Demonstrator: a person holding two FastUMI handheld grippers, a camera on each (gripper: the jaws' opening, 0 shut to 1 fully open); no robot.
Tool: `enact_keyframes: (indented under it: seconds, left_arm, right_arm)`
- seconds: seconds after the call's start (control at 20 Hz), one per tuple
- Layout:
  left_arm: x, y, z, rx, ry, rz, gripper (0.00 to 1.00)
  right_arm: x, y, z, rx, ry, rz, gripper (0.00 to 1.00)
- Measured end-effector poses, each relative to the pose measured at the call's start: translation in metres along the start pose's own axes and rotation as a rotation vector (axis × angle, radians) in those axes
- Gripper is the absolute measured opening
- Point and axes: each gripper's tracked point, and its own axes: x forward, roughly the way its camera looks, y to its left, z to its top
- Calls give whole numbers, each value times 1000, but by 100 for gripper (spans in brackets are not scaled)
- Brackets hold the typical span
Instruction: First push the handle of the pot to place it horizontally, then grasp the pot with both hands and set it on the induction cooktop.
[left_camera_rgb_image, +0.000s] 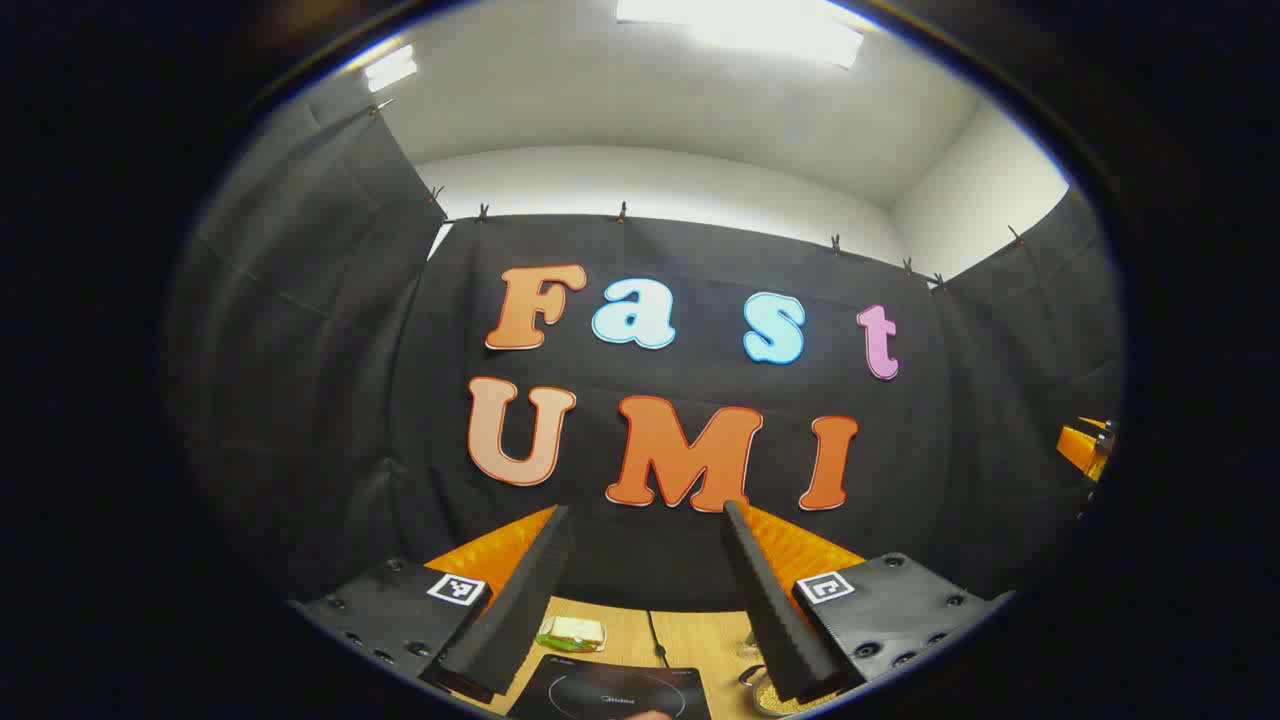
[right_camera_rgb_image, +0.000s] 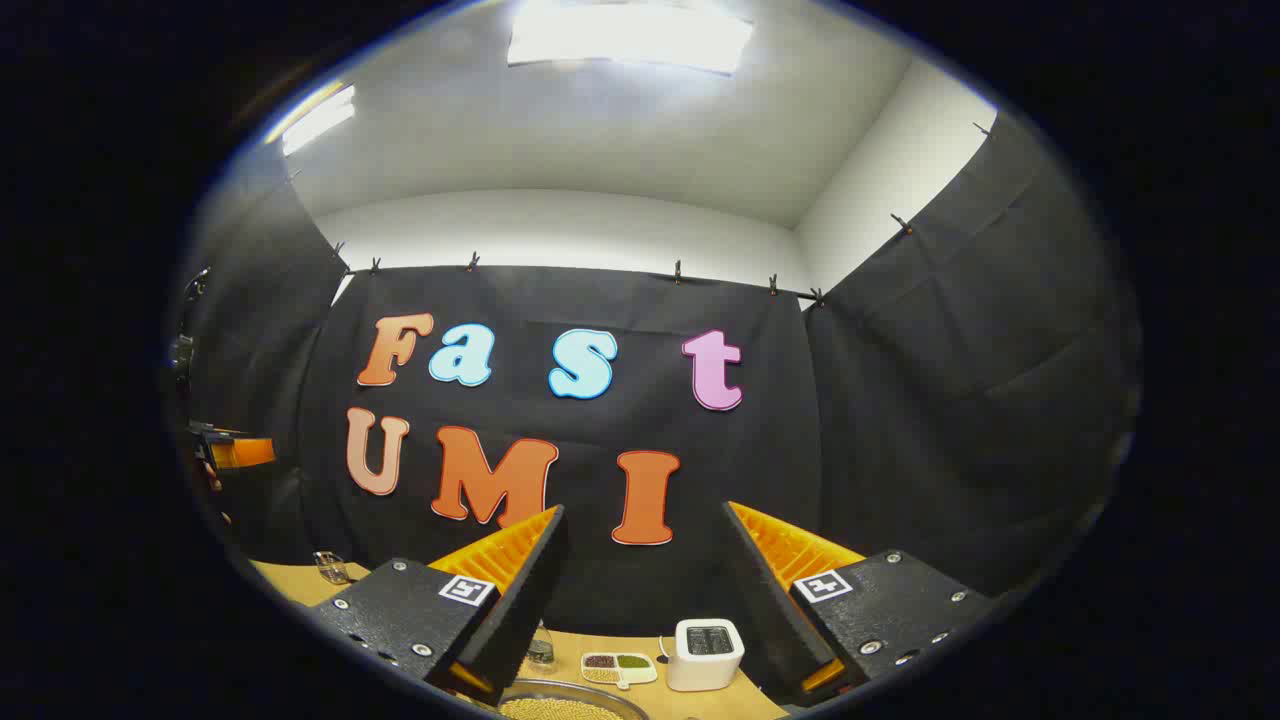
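In the left gripper view my left gripper (left_camera_rgb_image: 645, 508) is open and held high, with nothing between its black fingers (left_camera_rgb_image: 520, 600). Low between them lies the black induction cooktop (left_camera_rgb_image: 610, 690) on the wooden table (left_camera_rgb_image: 700, 640). A bit of the pot (left_camera_rgb_image: 770, 698), with a wire loop at its rim and grainy contents, peeks out beside the right finger. In the right gripper view my right gripper (right_camera_rgb_image: 642, 508) is also open and empty. The pot's round metal rim (right_camera_rgb_image: 570, 700), full of small yellowish grains, lies at the bottom edge below it. Its handle is hidden.
A wrapped sandwich (left_camera_rgb_image: 572, 632) and a thin cable (left_camera_rgb_image: 655, 640) lie behind the cooktop. Behind the pot stand a white boxy appliance (right_camera_rgb_image: 705, 652), a small dish of beans (right_camera_rgb_image: 620, 668) and a glass (right_camera_rgb_image: 540, 650). Another glass (right_camera_rgb_image: 330, 567) stands far left.
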Motion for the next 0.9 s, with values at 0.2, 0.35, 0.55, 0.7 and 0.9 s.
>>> enact_keyframes:
  seconds: [0.2, 0.35, 0.55, 0.7, 0.9]
  left_arm:
    - [-11, 3, 17, 24, -71, 14, 97]
    - [-17, 9, 26, 58, -114, 36, 96]
    - [-24, 12, 25, 64, -113, 35, 97]
    - [-24, 10, 18, 42, -102, 3, 98]
    - [-21, 15, 2, 20, -56, -14, 98]
  right_arm:
    - [-3, 2, 5, -22, -19, 5, 93]
    - [-6, 20, 10, -15, -33, 38, 93]
    - [-7, 28, 12, -33, -39, 58, 93]
    - [-9, 40, 14, -13, -32, 78, 93]
    - [-12, 52, 19, -14, -25, 112, 93]
